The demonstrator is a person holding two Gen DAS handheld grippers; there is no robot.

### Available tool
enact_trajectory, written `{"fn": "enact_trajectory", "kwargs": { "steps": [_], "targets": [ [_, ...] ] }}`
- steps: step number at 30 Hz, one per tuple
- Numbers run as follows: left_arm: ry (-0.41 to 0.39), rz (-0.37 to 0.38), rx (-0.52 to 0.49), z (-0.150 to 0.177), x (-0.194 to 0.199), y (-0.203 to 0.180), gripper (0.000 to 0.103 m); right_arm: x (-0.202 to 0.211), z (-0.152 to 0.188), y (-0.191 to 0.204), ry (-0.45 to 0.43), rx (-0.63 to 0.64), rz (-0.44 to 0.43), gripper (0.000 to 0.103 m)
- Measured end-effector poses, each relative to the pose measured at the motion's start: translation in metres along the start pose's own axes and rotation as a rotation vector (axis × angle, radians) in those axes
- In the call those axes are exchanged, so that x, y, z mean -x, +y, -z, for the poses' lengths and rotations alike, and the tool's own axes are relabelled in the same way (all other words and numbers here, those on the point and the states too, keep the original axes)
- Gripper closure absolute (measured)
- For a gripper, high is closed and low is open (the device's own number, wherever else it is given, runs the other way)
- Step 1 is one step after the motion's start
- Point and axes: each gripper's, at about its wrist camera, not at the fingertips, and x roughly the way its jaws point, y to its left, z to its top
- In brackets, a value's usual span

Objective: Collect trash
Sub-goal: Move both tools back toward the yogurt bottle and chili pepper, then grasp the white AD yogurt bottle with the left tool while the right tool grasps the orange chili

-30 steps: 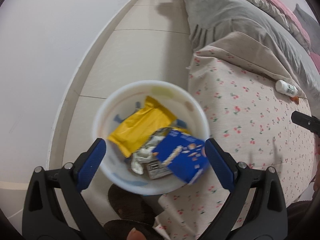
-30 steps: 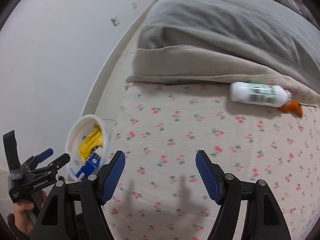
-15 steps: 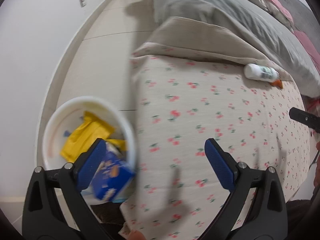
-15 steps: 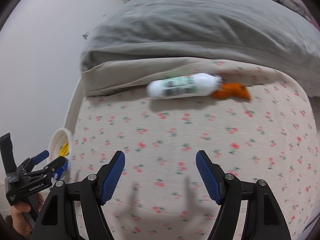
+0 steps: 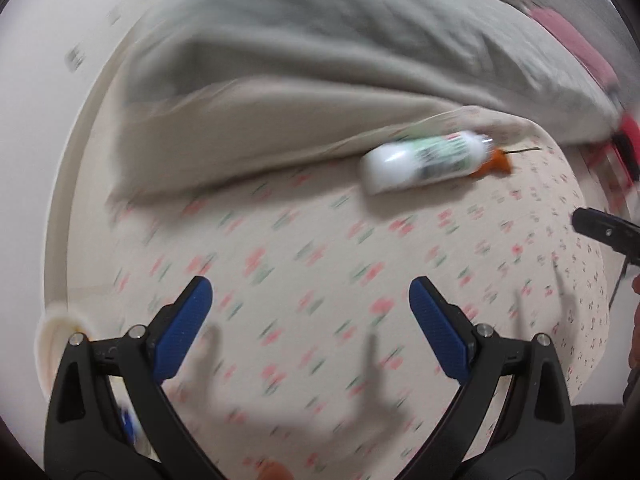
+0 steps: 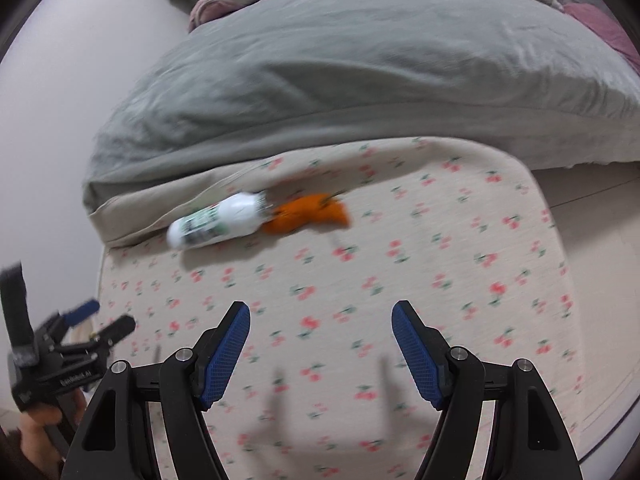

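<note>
A white bottle [image 6: 222, 225] with a green-and-black label lies on its side on the cherry-print sheet [image 6: 420, 280], its base tucked against the folded beige edge of a grey duvet [image 6: 360, 64] at the far side of the bed. Touching its neck on the right is a piece of orange peel [image 6: 310, 214], blurred in both views. Nearer, the right gripper [image 6: 320, 350] hangs over bare sheet, its blue-padded jaws spread wide with nothing between them. The left gripper [image 5: 310, 326] hangs likewise over the sheet, jaws apart and empty, the bottle [image 5: 426, 166] well beyond its tips and to the right. At the near left edge of the left wrist view, a sliver of a white bin [image 5: 50, 330] shows beside the bed.
</note>
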Motion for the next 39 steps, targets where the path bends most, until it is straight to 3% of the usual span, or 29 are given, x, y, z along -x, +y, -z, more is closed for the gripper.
{"fn": "enact_trajectory", "kwargs": {
  "steps": [3,10,17,19,28,34,39],
  "targets": [
    [-0.021,-0.007,-0.13,-0.024,-0.007,-0.032,0.005,-0.001,-0.004,-0.022,0.016,-0.056,-0.006,0.028],
    [0.004,0.008,-0.374,-0.07,-0.029,-0.087,0.03,0.0,-0.012,-0.063,0.01,-0.134,-0.01,0.028],
    [0.064,-0.001,-0.429,-0.091,-0.051,-0.095,0.034,-0.006,-0.017,-0.083,0.028,-0.222,-0.046,0.028],
    [0.073,0.002,-0.43,-0.086,-0.056,-0.103,0.045,-0.008,-0.017,-0.081,0.029,-0.222,-0.046,0.028],
    [0.033,0.039,-0.276,-0.062,-0.041,-0.081,0.059,-0.023,-0.024,-0.065,-0.01,-0.2,-0.093,0.028],
    [0.058,0.05,-0.057,-0.022,-0.023,-0.036,0.063,-0.052,-0.035,-0.054,-0.058,-0.176,-0.124,0.029],
    [0.052,-0.013,0.066,0.013,-0.006,0.003,0.063,-0.069,-0.042,-0.03,-0.112,-0.12,-0.118,0.03]
  ]
}}
